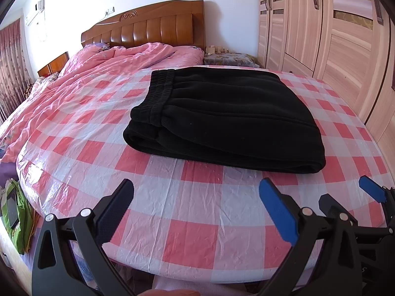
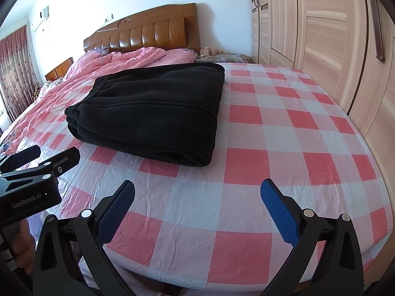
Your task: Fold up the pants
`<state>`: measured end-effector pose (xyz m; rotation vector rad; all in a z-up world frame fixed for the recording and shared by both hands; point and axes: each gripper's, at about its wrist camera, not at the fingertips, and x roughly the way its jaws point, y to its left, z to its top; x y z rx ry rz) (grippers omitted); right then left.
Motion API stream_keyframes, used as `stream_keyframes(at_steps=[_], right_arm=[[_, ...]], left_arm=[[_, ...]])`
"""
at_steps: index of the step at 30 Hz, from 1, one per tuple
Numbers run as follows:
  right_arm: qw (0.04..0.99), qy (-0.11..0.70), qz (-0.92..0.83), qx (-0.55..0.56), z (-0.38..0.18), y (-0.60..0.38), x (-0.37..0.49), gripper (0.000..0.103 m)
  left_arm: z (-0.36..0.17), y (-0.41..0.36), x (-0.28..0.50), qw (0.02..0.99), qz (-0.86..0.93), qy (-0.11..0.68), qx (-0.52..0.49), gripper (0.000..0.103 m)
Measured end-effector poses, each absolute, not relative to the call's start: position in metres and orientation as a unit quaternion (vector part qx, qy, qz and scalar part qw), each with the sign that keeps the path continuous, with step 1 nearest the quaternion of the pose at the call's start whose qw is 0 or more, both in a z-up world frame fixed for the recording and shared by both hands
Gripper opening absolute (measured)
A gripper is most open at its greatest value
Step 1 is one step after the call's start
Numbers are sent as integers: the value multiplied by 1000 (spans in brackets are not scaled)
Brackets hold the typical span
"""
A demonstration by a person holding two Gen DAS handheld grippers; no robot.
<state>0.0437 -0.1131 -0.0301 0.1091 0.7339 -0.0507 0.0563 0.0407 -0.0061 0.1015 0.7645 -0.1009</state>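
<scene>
Both grippers hover over the bed's near edge, left gripper point(image 1: 196, 212) and right gripper point(image 2: 197, 212) spread wide, holding nothing. Red-and-white checked plastic sheet point(image 2: 284, 133) covers the bed; wardrobe doors point(image 2: 321, 37) line its right side. Bare sheet surrounds the black pants point(image 1: 222, 113), folded thick mid-bed, waistband toward the pink quilt point(image 1: 81, 74).

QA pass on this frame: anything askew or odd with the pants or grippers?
Nothing stands out. The pants lie folded in a neat stack on the checked sheet; left gripper and right gripper are both open, clear of them.
</scene>
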Motion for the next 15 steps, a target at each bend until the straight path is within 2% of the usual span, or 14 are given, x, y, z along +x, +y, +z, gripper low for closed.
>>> stream_keyframes(at_steps=[15], right_arm=[[931,359,-24,54,-30,-113,44,98]], left_arm=[[-6,42,57,925,-48,374,50,101]])
